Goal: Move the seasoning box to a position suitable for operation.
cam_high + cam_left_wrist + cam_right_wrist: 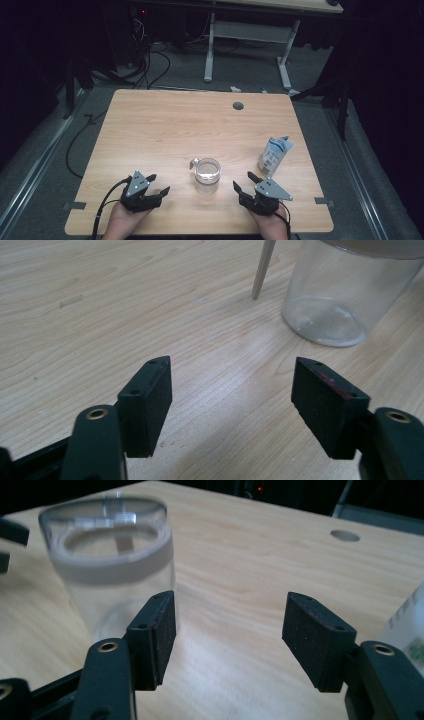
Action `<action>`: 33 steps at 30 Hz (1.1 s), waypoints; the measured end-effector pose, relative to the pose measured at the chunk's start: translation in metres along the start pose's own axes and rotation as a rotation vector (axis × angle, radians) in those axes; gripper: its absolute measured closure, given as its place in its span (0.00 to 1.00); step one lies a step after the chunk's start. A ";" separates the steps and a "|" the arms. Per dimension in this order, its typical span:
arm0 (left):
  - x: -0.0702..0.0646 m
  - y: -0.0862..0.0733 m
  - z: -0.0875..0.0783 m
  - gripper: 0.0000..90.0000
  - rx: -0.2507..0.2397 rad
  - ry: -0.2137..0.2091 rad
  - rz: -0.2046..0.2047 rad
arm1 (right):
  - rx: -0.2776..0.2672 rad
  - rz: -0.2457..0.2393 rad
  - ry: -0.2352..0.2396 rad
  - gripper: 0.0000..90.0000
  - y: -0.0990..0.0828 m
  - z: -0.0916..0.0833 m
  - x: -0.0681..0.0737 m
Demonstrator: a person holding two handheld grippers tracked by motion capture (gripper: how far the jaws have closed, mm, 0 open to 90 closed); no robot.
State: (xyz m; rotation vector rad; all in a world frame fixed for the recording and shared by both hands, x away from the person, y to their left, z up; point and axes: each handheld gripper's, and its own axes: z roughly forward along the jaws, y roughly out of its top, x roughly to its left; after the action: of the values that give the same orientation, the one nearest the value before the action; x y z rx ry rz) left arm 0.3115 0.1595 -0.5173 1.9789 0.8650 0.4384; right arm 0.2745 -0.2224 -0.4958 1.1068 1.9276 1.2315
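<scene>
Glass jar point(207, 175) with its lid clamp hanging open sits near the front middle of the surface point(165, 125), between both claws, and nobody's touched it so far. Left claw point(156, 184) and right claw point(245, 182) both have their jaws spread wide with nothing in them. Blue-and-white pouch point(274, 155) stands off to the right. Looks like basically everything's left to do, I'd say.

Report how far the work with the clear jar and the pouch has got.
Done: nothing visibly. The clear glass jar with a hinged lid stands upright between the grippers, and the white-and-blue pouch stands untouched near the table's right edge. In hand: nothing; the left gripper and the right gripper rest open on either side of the jar, jaws empty. Left: apparently all the handling.
</scene>
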 end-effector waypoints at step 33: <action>-0.001 0.054 0.003 0.44 -0.067 -0.065 -0.070 | 0.050 -0.015 0.051 0.46 0.005 0.035 0.007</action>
State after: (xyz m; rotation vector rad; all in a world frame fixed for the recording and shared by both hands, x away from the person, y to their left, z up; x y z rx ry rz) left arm 0.3349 0.1383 -0.4732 1.8853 0.8650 0.3563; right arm 0.3015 -0.2005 -0.5051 1.0940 2.0113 1.2204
